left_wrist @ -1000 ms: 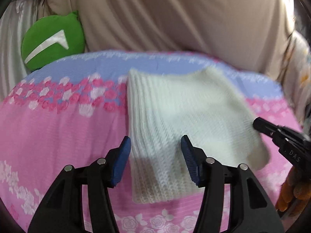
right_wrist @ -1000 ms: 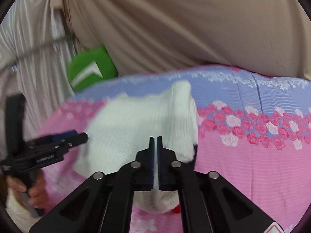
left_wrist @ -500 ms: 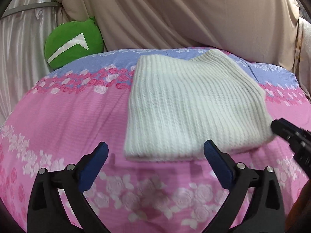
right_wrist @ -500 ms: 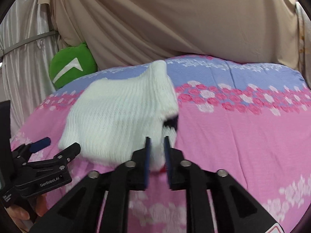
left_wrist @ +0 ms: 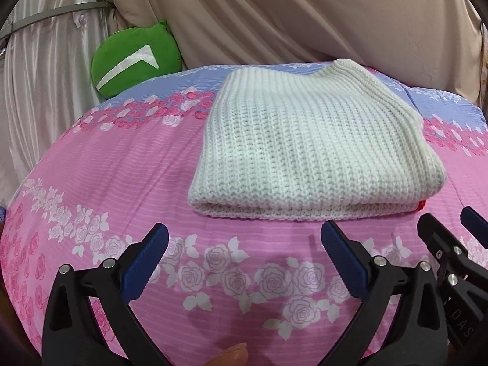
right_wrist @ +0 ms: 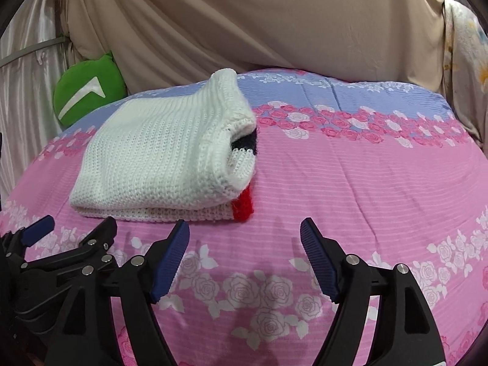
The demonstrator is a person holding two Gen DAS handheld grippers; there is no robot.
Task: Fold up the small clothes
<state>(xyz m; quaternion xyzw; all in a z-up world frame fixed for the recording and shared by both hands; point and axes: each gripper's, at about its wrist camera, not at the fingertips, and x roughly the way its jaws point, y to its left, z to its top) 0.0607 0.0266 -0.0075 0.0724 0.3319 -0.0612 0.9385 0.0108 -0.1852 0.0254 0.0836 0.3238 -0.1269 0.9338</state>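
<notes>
Folded white sweater [left_wrist: 308, 152] lay on pink floral bed [left_wrist: 122, 167], frame centre. Left hand-held gripper [left_wrist: 244, 259] released, empty. Right hand-held gripper [right_wrist: 244, 259] just opened, empty, near sweater.

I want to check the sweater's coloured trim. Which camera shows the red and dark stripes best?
The right wrist view: the folded white sweater has its open end turned toward it, showing the red band and dark stripe. The left wrist view shows only a red sliver at the sweater's corner.

Chunky ribbed knit sweater [left_wrist: 308, 146] (matt), smooth printed cotton bedsheet [left_wrist: 122, 164], glossy satin curtain [left_wrist: 39, 70]
</notes>
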